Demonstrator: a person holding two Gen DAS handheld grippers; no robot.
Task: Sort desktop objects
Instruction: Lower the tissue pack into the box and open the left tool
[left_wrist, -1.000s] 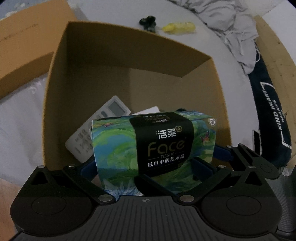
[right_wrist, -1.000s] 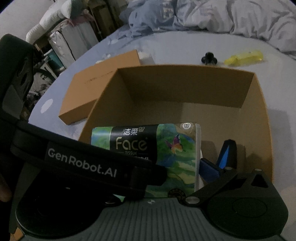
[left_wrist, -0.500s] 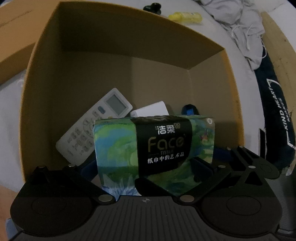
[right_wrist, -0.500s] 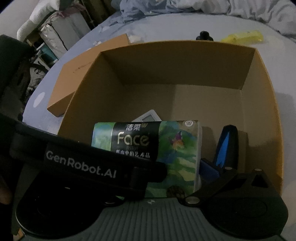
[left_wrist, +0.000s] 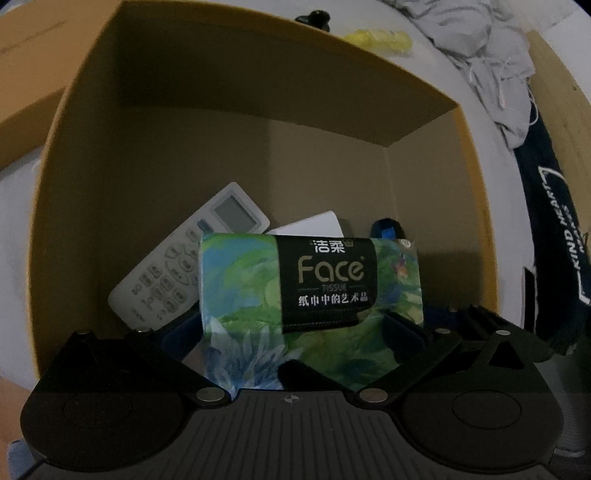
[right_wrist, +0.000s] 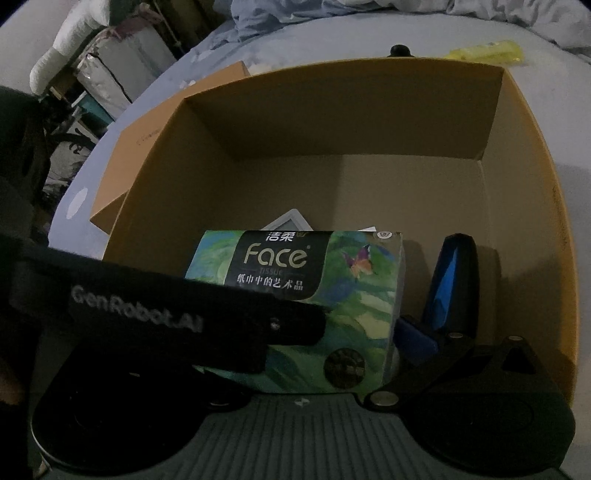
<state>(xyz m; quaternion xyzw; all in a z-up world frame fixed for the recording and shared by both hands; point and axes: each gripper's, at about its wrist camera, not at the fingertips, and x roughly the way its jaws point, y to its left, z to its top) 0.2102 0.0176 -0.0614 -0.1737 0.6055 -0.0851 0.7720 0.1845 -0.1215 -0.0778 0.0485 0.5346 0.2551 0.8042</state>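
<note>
A green "Face" tissue pack (left_wrist: 310, 295) is held between my two grippers, low inside an open cardboard box (left_wrist: 110, 166). My left gripper (left_wrist: 295, 328) is shut on the pack's ends. In the right wrist view the pack (right_wrist: 295, 291) sits between my right gripper's fingers; its blue right fingertip (right_wrist: 452, 280) stands just right of the pack, its left finger hidden behind the left gripper's black body (right_wrist: 159, 310). A white remote control (left_wrist: 188, 258) and a white card (left_wrist: 310, 225) lie on the box floor behind the pack.
The box lid (right_wrist: 173, 122) lies on the grey bedsheet left of the box. A yellow packet (right_wrist: 487, 51) and a small black object (right_wrist: 400, 50) lie beyond the far wall. Crumpled bedding (left_wrist: 491, 55) and a dark navy cloth (left_wrist: 554, 236) are at the right.
Both grippers have carried the tissue pack forward and down into the box. The remote and box floor now show closer; the grip on the pack is unchanged.
</note>
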